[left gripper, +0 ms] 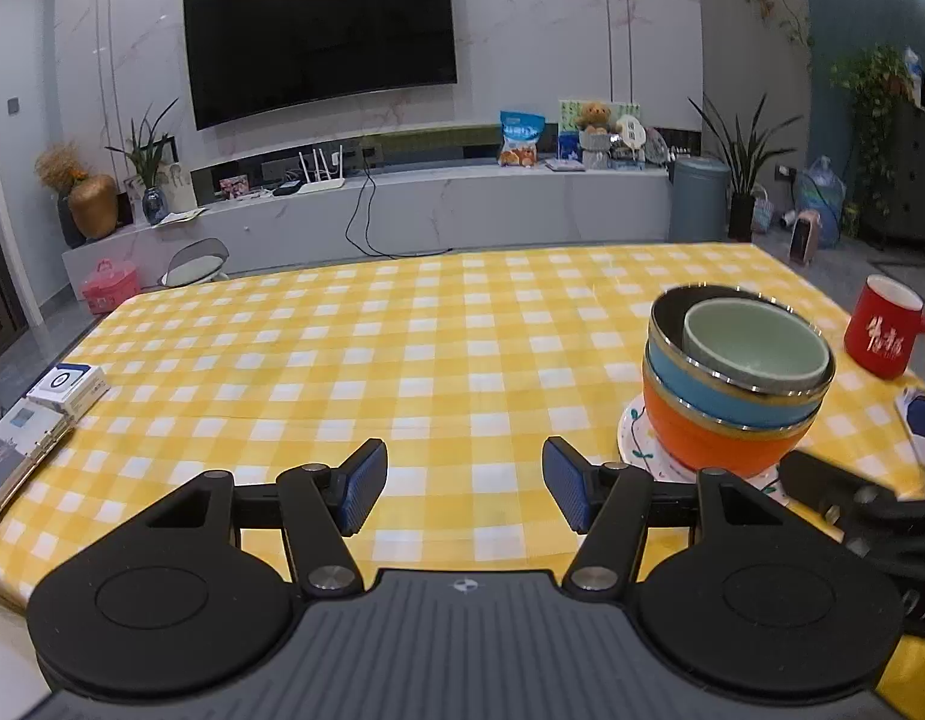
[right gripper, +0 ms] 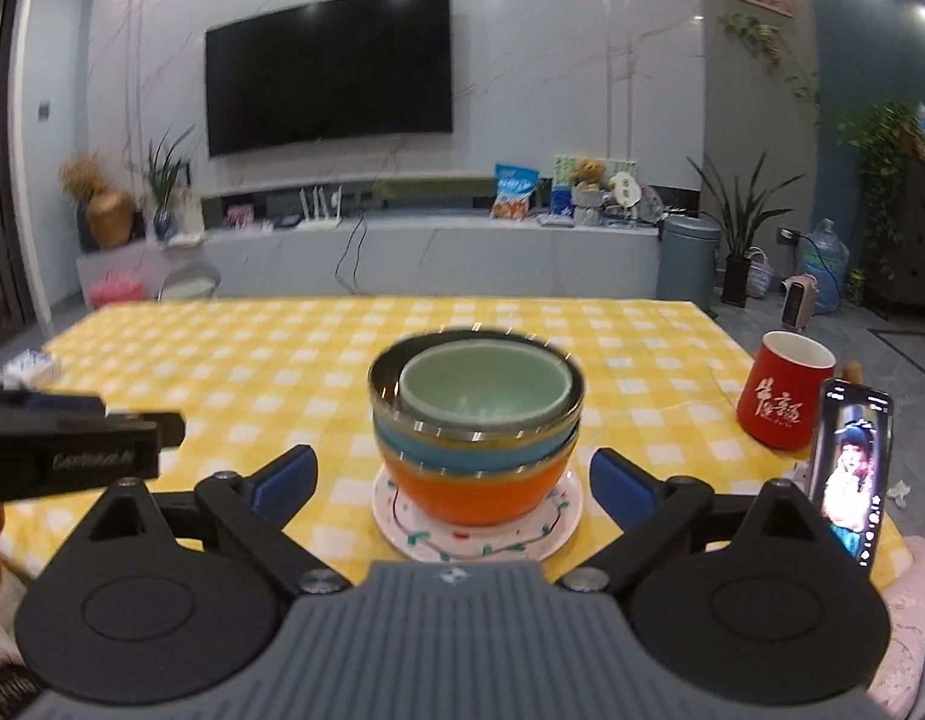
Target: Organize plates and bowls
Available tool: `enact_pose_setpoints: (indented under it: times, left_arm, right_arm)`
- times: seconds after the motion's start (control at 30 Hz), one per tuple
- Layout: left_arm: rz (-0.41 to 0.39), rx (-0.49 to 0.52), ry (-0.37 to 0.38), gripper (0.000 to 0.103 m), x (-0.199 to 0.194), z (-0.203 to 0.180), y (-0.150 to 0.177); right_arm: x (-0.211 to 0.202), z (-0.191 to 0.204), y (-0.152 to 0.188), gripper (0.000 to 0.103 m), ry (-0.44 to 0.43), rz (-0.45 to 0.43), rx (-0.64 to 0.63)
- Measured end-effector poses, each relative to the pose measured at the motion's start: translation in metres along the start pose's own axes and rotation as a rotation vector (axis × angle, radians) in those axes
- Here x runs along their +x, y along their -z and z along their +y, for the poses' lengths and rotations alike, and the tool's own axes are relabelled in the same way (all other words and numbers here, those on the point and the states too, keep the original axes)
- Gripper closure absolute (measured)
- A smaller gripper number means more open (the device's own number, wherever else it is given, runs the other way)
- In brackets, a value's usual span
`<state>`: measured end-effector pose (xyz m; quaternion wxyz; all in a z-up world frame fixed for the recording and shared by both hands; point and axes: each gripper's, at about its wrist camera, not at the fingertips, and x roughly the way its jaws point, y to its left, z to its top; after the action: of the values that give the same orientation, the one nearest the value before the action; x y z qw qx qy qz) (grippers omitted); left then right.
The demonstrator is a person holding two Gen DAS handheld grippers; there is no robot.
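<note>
A stack of bowls stands on a white patterned plate (right gripper: 555,525) on the yellow checked table: an orange bowl (right gripper: 480,489) at the bottom, a blue bowl (right gripper: 462,441) in it, a pale green bowl (right gripper: 483,390) on top. My right gripper (right gripper: 453,480) is open and empty, its fingers either side of the stack's near side, not touching. My left gripper (left gripper: 462,486) is open and empty over bare cloth, left of the stack. In the left wrist view the orange bowl (left gripper: 714,435), blue bowl (left gripper: 702,384), green bowl (left gripper: 756,348) and plate (left gripper: 636,441) stand at the right.
A red mug (right gripper: 783,399) stands right of the stack, with an upright phone (right gripper: 852,468) nearer me. The mug also shows in the left wrist view (left gripper: 879,327). Books and a small box (left gripper: 69,387) lie at the table's left edge.
</note>
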<state>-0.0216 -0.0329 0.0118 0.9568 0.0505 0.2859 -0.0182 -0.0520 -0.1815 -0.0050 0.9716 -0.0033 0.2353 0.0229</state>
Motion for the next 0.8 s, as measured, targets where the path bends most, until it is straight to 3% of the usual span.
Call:
enact_pose_setpoints:
  times: [0.43, 0.8]
  left_arm:
    - [0.071, -0.003, -0.004, 0.027, 0.011, 0.005, 0.009]
    - [0.067, 0.004, 0.000, 0.023, 0.007, 0.006, 0.008]
  right_arm:
    - [0.020, 0.005, 0.008, 0.007, 0.004, 0.077, -0.001]
    - [0.021, 0.007, 0.009, 0.007, 0.006, 0.080, -0.013]
